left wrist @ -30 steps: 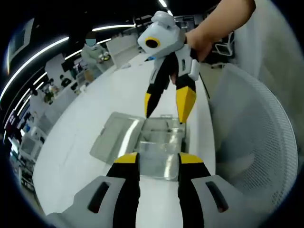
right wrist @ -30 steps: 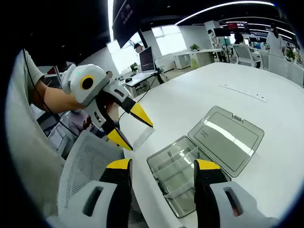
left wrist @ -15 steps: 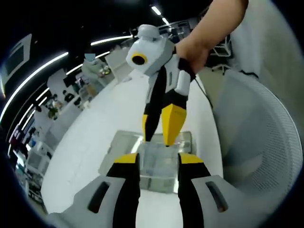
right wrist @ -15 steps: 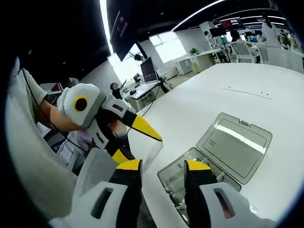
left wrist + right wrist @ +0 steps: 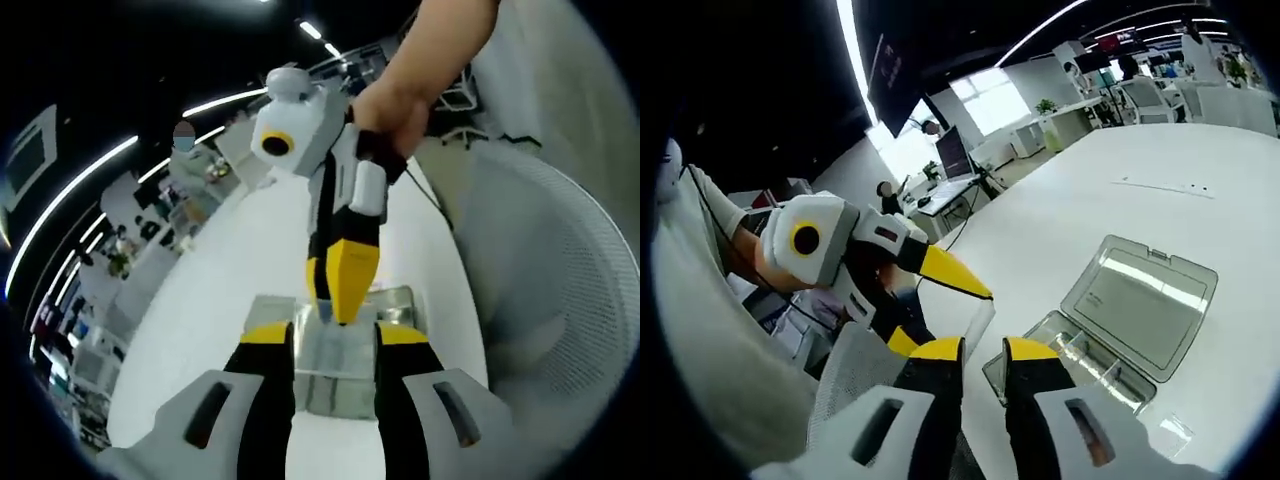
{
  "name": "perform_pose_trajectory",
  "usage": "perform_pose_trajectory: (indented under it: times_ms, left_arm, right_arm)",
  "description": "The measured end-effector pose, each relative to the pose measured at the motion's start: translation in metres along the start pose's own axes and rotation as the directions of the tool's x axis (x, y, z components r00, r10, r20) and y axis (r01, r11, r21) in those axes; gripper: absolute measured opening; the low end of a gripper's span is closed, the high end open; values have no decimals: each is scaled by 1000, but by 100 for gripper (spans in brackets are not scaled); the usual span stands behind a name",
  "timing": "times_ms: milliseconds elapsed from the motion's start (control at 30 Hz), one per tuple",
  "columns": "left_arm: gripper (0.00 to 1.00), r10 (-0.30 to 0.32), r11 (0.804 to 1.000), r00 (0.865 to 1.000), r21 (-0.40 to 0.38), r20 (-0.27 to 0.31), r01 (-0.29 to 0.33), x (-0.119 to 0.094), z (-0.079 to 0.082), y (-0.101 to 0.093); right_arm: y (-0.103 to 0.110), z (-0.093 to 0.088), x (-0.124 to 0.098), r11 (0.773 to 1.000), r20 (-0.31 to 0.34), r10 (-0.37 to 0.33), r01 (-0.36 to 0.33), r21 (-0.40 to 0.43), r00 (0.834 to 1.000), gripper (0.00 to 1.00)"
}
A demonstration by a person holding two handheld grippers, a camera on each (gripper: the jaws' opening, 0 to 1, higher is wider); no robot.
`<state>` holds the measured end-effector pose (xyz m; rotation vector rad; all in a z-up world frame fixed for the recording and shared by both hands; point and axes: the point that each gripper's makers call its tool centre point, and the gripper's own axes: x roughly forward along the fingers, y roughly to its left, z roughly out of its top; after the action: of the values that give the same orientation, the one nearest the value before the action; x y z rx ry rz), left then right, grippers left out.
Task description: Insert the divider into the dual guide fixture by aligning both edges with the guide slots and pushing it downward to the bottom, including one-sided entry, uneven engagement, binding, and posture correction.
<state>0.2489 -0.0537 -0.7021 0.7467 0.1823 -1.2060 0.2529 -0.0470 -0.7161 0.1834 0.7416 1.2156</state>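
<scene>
My left gripper (image 5: 334, 335) is shut on a clear plastic divider (image 5: 335, 350), which spans the gap between its jaws. In the right gripper view that gripper (image 5: 940, 316) reaches in from the left with the divider (image 5: 978, 318) between its yellow tips. My right gripper (image 5: 984, 348) has its jaws close together with a narrow gap that straddles the divider's edge. Seen from the left gripper view, it (image 5: 328, 310) comes down from above onto the divider. The guide fixture, a clear compartment box (image 5: 1080, 365) with its lid (image 5: 1140, 300) folded open, lies on the white table just beyond.
The white table (image 5: 1140, 190) stretches far behind the box. A white mesh chair (image 5: 540, 300) stands close beside the table edge, and a person's hand (image 5: 395, 105) holds the right gripper. Desks, monitors and people are far off.
My right gripper's jaws have narrowed from wide open to a slim gap and moved onto the divider. Both grippers have come closer together above the box.
</scene>
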Motion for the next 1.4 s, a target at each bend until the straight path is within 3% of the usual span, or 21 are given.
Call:
perform_pose_trajectory:
  times_ms: [200, 833, 933, 1167, 1300, 1400]
  left_arm:
    - [27, 1, 1000, 1000, 30, 2, -1, 3, 2, -2]
    - [30, 26, 995, 999, 94, 20, -28, 4, 6, 3]
    - [26, 28, 995, 999, 90, 32, -31, 2, 8, 5]
    - [32, 15, 996, 1000, 84, 22, -17, 1, 5, 7]
    - [33, -42, 999, 999, 10, 15, 42, -1, 1, 6]
    - [31, -66, 998, 998, 14, -13, 66, -3, -5, 10]
  right_arm:
    - [3, 6, 0, 999, 29, 24, -26, 44, 999, 0]
    - [1, 11, -3, 993, 55, 22, -28, 115, 998, 0]
    - [3, 10, -4, 994, 51, 29, -34, 100, 998, 0]
    - [2, 12, -5, 999, 58, 25, -27, 42, 998, 0]
    - [2, 9, -6, 1000, 45, 26, -25, -8, 999, 0]
    - [2, 6, -7, 998, 35, 27, -25, -54, 999, 0]
